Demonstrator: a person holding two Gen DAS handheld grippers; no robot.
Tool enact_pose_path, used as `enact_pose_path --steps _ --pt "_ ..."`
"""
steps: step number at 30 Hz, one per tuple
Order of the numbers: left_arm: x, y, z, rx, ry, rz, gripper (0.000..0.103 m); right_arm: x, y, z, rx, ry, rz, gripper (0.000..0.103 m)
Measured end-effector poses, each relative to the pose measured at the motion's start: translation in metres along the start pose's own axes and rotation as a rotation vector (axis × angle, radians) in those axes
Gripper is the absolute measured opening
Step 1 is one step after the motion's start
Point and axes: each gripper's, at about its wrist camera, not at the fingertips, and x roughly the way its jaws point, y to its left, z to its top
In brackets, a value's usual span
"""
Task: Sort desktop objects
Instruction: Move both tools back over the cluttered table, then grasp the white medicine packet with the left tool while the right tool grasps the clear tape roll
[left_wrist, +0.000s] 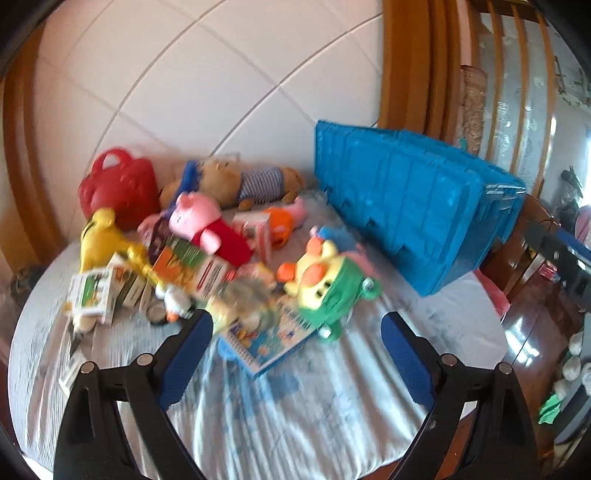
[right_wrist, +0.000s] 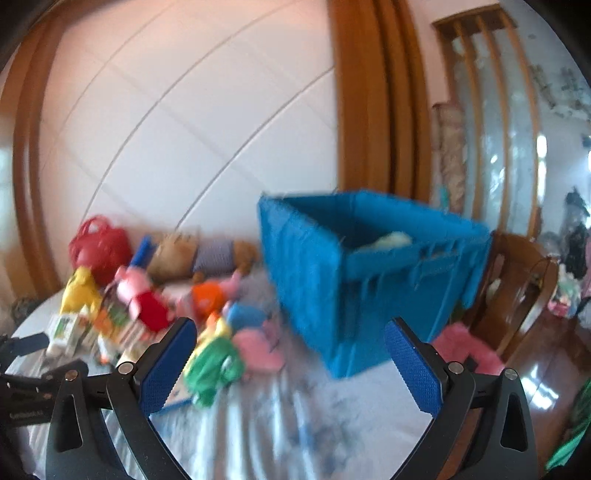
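**Mostly blur: both grippers wide apart above a crowded table**

Plainly, motion smear costs much detail in both views. The left gripper (left_wrist: 297, 326) hangs over the near part of the cloth-covered table (left_wrist: 332, 398), jaws spread wide with nothing between them. The right gripper (right_wrist: 290, 334) is likewise spread and empty; the crate shows through its gap, farther off.

The toys lie heaped on the left half of the table. At the far left stands a red handbag (left_wrist: 120, 186), and just right of it lies a brown plush in a striped shirt (left_wrist: 243, 182). Nearer sit a pink pig plush in red (left_wrist: 207, 227), a yellow plush (left_wrist: 99, 236) and a jumble of printed cartons (left_wrist: 192, 267) whose lettering cannot be read. Closest to the left gripper, a green and yellow toy (left_wrist: 325, 288) rests on a picture book (left_wrist: 269, 341); an indistinct blur covers the book's left end.

The blue crate (right_wrist: 332, 280) stands on the far right of the table, open at the top. Something pale (right_wrist: 391, 240) lies inside, too blurred to identify. A wooden chair (right_wrist: 517, 295) beyond the table's right edge is partly hidden by the crate. The left gripper's black body enters the right wrist view at the left edge, cut off.
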Motion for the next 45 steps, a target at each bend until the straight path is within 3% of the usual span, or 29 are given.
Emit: enact_pose_path --steps 3,12,18,25,30,33,39,45 --pt "0.001 0.024 -0.010 -0.035 0.024 0.035 0.093 0.009 0.021 -0.012 -0.024 0.081 0.068 0.103" --pt "0.004 0.095 -0.041 -0.141 0.094 0.141 0.093 0.052 0.063 -0.027 -0.061 0.163 0.238 0.103" --pt "0.009 0.155 -0.059 -0.241 0.148 0.312 0.093 0.098 0.085 -0.038 -0.078 0.236 0.350 0.103" --pt "0.000 0.223 -0.085 -0.320 0.193 0.447 0.093 0.140 0.133 -0.058 -0.118 0.338 0.435 0.103" --pt "-0.002 0.280 -0.101 -0.354 0.224 0.510 0.094 0.154 0.168 -0.060 -0.135 0.369 0.426 0.103" --pt "0.015 0.315 -0.111 -0.350 0.262 0.503 0.093 0.159 0.193 -0.066 -0.146 0.375 0.403 0.103" --pt "0.072 0.376 -0.131 -0.254 0.364 0.389 0.093 0.174 0.241 -0.079 -0.104 0.410 0.288 0.103" --pt "0.137 0.410 -0.150 -0.148 0.464 0.302 0.093 0.194 0.279 -0.093 -0.048 0.408 0.176 0.103"
